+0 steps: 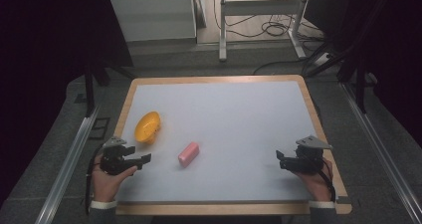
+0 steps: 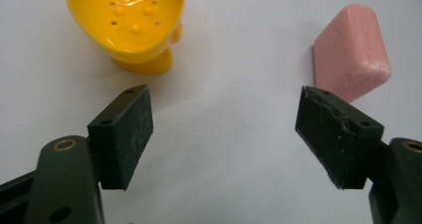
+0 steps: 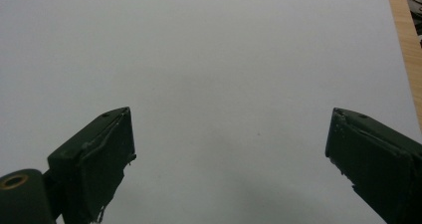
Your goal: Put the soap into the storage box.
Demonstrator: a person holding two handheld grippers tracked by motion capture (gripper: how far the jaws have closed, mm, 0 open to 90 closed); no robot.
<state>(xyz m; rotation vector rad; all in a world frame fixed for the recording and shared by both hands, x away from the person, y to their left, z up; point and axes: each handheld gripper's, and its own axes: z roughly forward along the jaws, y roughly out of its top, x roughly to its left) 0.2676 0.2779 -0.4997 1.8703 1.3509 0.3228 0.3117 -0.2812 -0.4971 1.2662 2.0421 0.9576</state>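
A yellow perforated soap dish [image 1: 148, 127] sits at the left of the white table top, and a pink soap bar [image 1: 188, 153] lies to its right. My left gripper [image 1: 140, 155] is held open near the front left, just short of both. In the left gripper view the dish [image 2: 130, 22] is ahead at the upper left and the soap bar [image 2: 351, 52] at the upper right, just beyond one jaw; nothing lies between the jaws of the left gripper [image 2: 224, 129]. My right gripper [image 1: 280, 160] is open at the front right over bare table, and the right gripper [image 3: 229, 149] holds nothing.
The table [image 1: 219, 79] has a wooden rim around a white top; that rim [image 3: 403, 40] shows at the right of the right gripper view. Beyond the table stand a white desk frame [image 1: 259, 10] and floor cables [image 1: 271, 30]. Metal rails [image 1: 69, 159] run along both sides.
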